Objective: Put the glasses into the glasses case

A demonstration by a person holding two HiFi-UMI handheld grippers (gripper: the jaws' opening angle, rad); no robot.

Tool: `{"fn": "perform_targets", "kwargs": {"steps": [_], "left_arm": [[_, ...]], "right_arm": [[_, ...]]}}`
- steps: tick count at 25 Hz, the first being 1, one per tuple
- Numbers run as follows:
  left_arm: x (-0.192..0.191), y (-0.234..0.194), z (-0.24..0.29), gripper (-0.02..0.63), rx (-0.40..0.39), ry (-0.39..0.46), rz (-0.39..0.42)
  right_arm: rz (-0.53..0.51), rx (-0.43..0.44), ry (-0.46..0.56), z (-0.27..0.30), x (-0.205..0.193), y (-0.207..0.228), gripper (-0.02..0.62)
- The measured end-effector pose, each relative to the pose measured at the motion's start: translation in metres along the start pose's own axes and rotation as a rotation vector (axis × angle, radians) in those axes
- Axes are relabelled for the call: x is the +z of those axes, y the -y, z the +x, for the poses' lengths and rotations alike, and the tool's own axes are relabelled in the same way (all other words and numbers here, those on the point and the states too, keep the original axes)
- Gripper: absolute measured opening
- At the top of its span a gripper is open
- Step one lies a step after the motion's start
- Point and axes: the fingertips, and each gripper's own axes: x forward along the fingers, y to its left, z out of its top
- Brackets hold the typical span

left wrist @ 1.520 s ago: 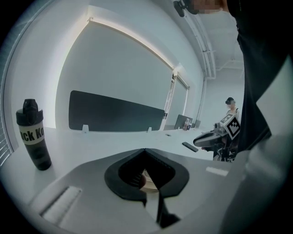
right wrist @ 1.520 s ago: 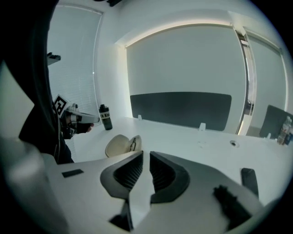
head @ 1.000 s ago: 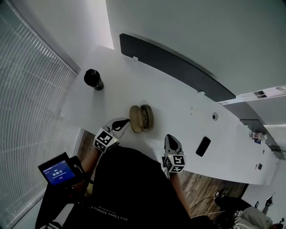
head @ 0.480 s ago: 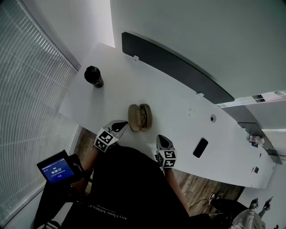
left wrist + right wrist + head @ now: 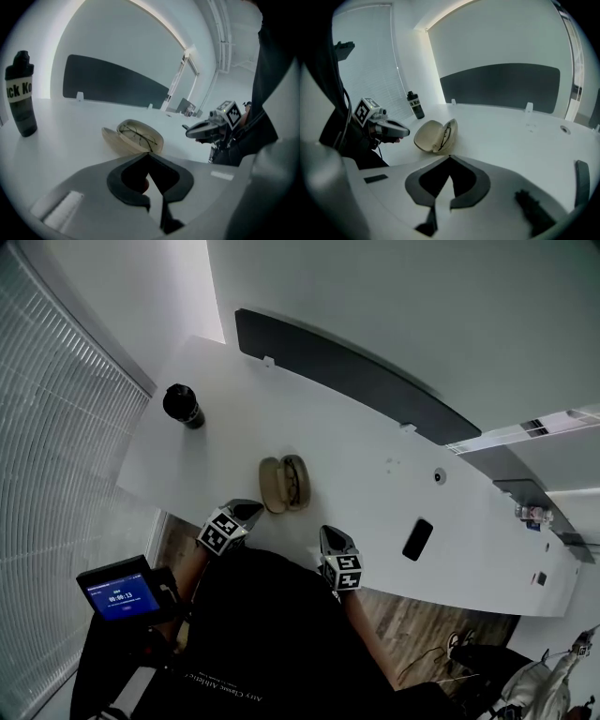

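1. The glasses (image 5: 138, 136) are already sitting inside the open glasses case (image 5: 273, 486). The case is resting on the desk (image 5: 366, 465) just ahead of both tools, and its lid half is not yet swung over.
2. The left gripper (image 5: 149, 154) is hanging just short of the case, its fingers pressed together on nothing. The right gripper (image 5: 450, 158) is waiting on the other side, fingers likewise together and empty.
3. The main trouble I'm watching for: the case is lying loose on a smooth desk. A one-sided nudge at the lid is likely sending it skidding or spinning rather than folding it shut.
4. The frame looks to be leaning up in its half. If a temple arm is standing proud as the lid is coming down, it is getting pinched or bent.
5. Closed fingers are offering only a blunt tip, so a poke straying onto the lenses is another risk.
6. Against the earlier frame, the right gripper is now sitting nearer the case, having closed in from well apart. The left gripper is staying by the case's near edge, and the case and glasses are lying unchanged.
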Motion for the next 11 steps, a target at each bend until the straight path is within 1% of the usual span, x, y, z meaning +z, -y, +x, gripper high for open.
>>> {"fn": "perform_targets", "kwargs": {"steps": [2, 4, 5, 8, 11], "left_arm": [[-0.018, 0.009, 0.006, 0.008, -0.04, -0.075, 0.046], [-0.025, 0.011, 0.006, 0.006, -0.051, -0.106, 0.074], [-0.027, 0.009, 0.005, 0.006, -0.046, -0.104, 0.068], [-0.029, -0.004, -0.001, 0.006, -0.014, -0.086, 0.004], [-0.033, -0.016, -0.006, 0.006, 0.011, -0.085, -0.05]], "right_arm": [[0.018, -0.008, 0.005, -0.002, 0.0, 0.003, 0.006], [0.034, -0.013, 0.006, -0.002, -0.003, 0.005, 0.006], [0.039, -0.015, 0.004, -0.002, -0.006, 0.006, 0.006], [0.039, -0.025, -0.01, -0.002, -0.01, 0.006, 0.006], [0.051, -0.033, -0.021, -0.001, -0.012, 0.009, 0.006]]}}
